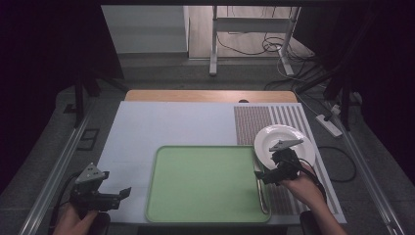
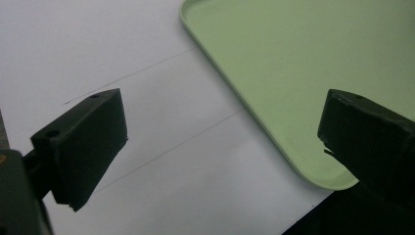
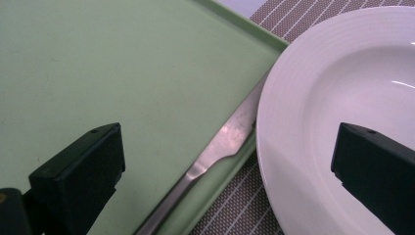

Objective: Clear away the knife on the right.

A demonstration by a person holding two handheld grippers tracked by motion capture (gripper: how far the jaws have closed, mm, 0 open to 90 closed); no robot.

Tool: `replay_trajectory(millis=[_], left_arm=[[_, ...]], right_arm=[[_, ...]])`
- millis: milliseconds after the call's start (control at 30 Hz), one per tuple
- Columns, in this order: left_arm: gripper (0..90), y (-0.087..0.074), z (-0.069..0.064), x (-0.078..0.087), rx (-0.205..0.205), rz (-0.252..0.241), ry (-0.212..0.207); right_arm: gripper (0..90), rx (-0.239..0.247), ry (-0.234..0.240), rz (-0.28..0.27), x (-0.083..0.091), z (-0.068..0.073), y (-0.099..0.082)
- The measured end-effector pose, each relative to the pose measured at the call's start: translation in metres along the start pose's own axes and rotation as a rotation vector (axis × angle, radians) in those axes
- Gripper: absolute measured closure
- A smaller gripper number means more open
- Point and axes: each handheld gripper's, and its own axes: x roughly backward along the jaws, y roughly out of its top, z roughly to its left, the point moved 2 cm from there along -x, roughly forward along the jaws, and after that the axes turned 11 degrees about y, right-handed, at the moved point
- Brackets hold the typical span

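A green tray (image 1: 205,183) lies at the front middle of the white table cover. Against its right rim rests a white plate (image 1: 276,137), which sits on a striped brown mat (image 1: 254,122). A metal utensil handle (image 3: 220,147) lies along the tray's right rim, beside the plate's edge (image 3: 342,73). My right gripper (image 1: 260,176) hovers over that rim, open, its jaws standing to either side of the utensil without touching it. My left gripper (image 1: 122,196) is open at the table's front left, near the tray's corner (image 2: 293,58), with nothing between its jaws.
The table's front edge runs just below both hands. White cover (image 1: 161,127) stretches behind the tray. Beyond the table are a desk frame (image 1: 254,29), floor cables and a power strip (image 1: 329,125) at the right.
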Motion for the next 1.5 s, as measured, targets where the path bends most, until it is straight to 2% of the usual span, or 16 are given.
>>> replay_trajectory(millis=[333, 733, 800, 1500], left_arm=[[4.3, 0.0, 0.001, 0.0, 0.007, 0.002, -0.006], [4.3, 0.0, 0.001, 0.0, 0.012, 0.003, -0.003], [4.2, 0.0, 0.001, 0.0, 0.012, 0.005, -0.002], [3.9, 0.0, 0.001, 0.0, 0.018, 0.002, 0.002]], right_arm=[[0.5, -0.019, -0.023, -0.027, 0.016, 0.001, -0.016], [0.5, -0.076, -0.039, -0.055, 0.034, 0.001, -0.035], [0.5, -0.091, -0.038, -0.075, 0.038, 0.0, -0.036], [0.6, -0.11, -0.075, -0.119, 0.06, 0.003, -0.05]])
